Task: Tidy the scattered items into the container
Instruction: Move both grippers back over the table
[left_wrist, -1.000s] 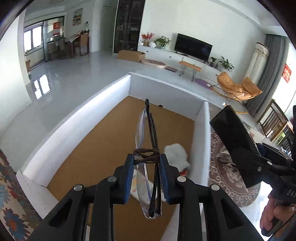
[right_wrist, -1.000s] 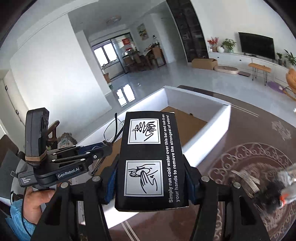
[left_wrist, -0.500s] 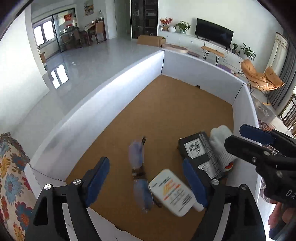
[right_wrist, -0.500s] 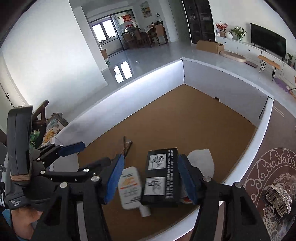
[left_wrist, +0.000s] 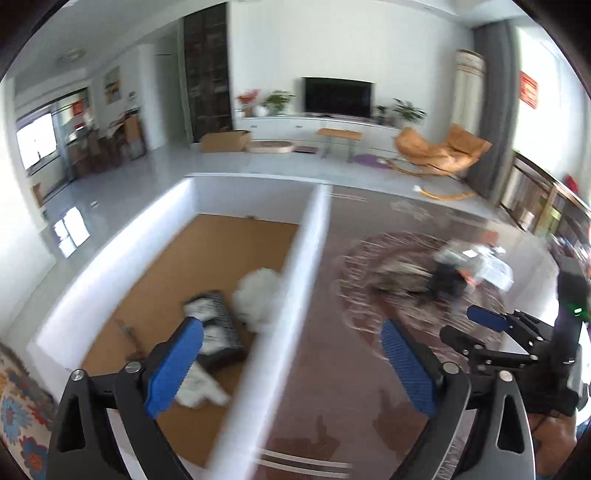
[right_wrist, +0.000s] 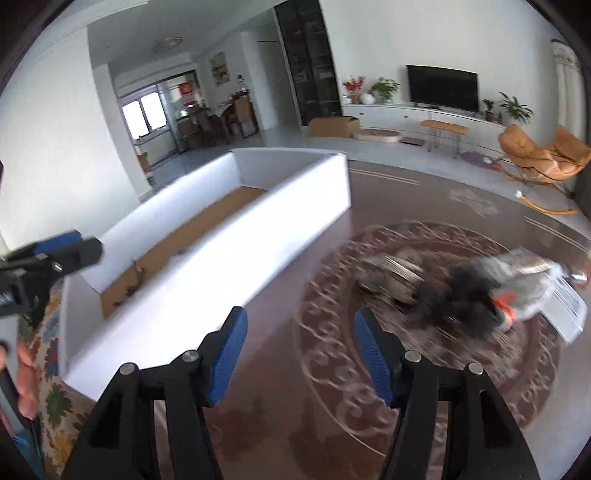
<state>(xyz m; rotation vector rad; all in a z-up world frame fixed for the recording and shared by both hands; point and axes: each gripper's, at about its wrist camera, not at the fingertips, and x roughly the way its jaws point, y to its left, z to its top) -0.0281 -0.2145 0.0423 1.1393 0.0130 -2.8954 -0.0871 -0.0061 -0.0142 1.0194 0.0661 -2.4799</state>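
Items (right_wrist: 476, 295) waiting to be tidied are lying in a blurred heap on the patterned rug (right_wrist: 369, 387), ahead and to the right of the right tool (right_wrist: 299, 332); something dark and fluffy, something grey and a spot of orange are showing, but the blur is hiding what each one is. The box (left_wrist: 306, 258), white-walled with a brown floor, is sitting to the left of that tool and straddling the left tool's (left_wrist: 291, 354) view, its near wall running between the blue pads. Inside it, a black carton (left_wrist: 218, 325), a white fluffy piece (left_wrist: 258, 295), a white bottle (left_wrist: 199, 391) and what seem to be glasses (left_wrist: 129, 339) are resting near the tool-side end, likely because that end is the closest to reach over.

Left tool's jaws are opening, now very wide, with nothing between them. Right tool is standing moderately wide and empty too, pointing down toward the rug. Both being empty and angled away from the box suggests the hands are heading for the heap, which is lying well apart from the box, so each piece is needing a carry across.
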